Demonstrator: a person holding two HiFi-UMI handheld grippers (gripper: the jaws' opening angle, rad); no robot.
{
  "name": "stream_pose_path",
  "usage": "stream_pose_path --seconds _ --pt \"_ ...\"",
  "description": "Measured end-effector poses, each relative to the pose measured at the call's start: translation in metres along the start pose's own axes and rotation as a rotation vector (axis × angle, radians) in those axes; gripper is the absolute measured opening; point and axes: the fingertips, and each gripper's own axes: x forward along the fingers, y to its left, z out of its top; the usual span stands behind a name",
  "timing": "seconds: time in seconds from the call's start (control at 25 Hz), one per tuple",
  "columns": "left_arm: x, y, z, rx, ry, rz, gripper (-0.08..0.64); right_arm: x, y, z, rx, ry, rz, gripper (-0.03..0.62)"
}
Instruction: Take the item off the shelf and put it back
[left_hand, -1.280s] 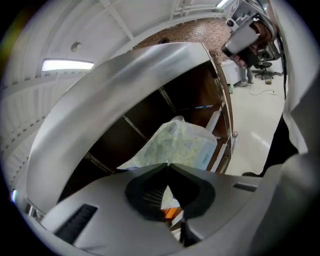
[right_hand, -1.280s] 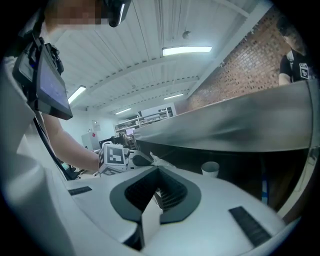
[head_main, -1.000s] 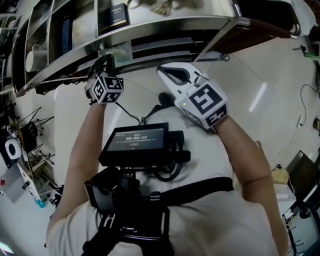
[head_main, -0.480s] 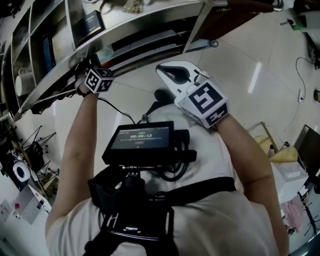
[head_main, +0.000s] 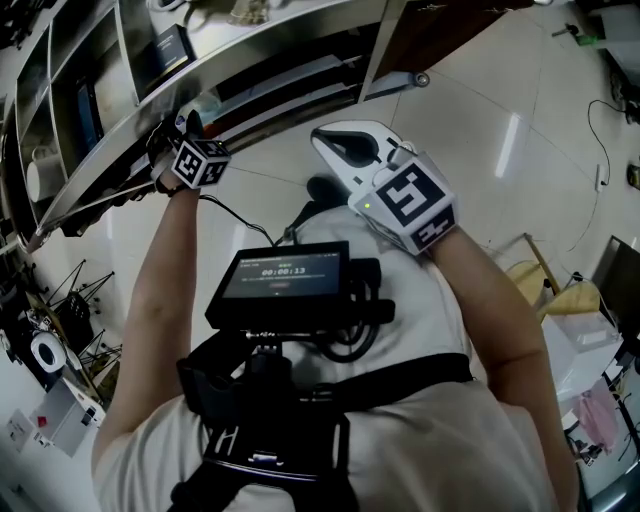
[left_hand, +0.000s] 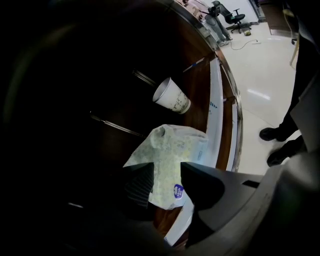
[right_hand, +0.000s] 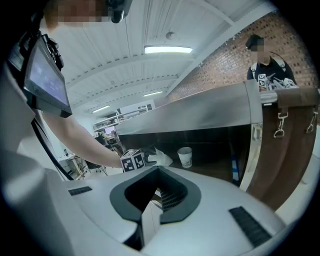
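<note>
A pale green crumpled packet (left_hand: 172, 150) with a small blue sticker lies on the dark wooden shelf (left_hand: 200, 95). It sits between the jaws of my left gripper (left_hand: 167, 172), which are opening, with a gap at the pads. In the head view the left gripper (head_main: 185, 125) reaches under the steel shelf edge (head_main: 280, 45). The right gripper view shows the same packet (right_hand: 161, 158) by the left marker cube. My right gripper (right_hand: 155, 192) is shut and holds nothing; it hangs in front of my chest (head_main: 335, 145), away from the shelf.
A white paper cup (left_hand: 171, 96) stands on the same shelf beyond the packet, and shows again as the cup (right_hand: 185, 156). A person (right_hand: 270, 70) stands past the shelf's right end; their shoes (left_hand: 280, 145) are on the floor. A chest-mounted screen (head_main: 280, 285) sits below my arms.
My left gripper has gone up and left, from below the shelf edge into the shelf, and has held there since half a second ago. The right gripper has stayed put.
</note>
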Motion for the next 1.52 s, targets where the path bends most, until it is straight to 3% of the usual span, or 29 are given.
stream_pose_path --seconds 0.32,0.52,0.64,0.76,0.96,1.24,1.36,1.52 --pt "-0.035 -0.008 0.003 0.001 -0.001 0.009 0.175 0.006 0.005 0.0 -0.02 0.0 0.048 0.008" --pt "-0.065 -0.009 -0.003 -0.078 -0.012 -0.004 0.176 0.013 0.013 0.004 -0.048 0.009 0.103 0.008" --pt "-0.092 0.002 0.004 -0.177 -0.037 -0.018 0.152 0.021 0.021 0.009 -0.065 0.014 0.13 0.008" --pt "-0.115 0.009 -0.002 -0.326 -0.024 -0.066 0.131 0.035 0.03 0.016 -0.087 0.02 0.176 0.008" --pt "-0.142 0.027 -0.016 -0.563 -0.049 -0.114 0.038 0.058 0.044 0.027 -0.126 0.026 0.248 0.008" --pt "-0.182 0.068 -0.023 -0.686 -0.124 -0.094 0.011 0.085 0.07 0.049 -0.188 0.024 0.353 0.008" --pt "-0.204 0.081 -0.016 -0.794 -0.183 -0.108 0.009 0.087 0.078 0.061 -0.213 0.004 0.39 0.008" --pt "-0.228 0.091 -0.006 -0.985 -0.322 -0.157 0.006 0.087 0.088 0.08 -0.234 -0.036 0.434 0.008"
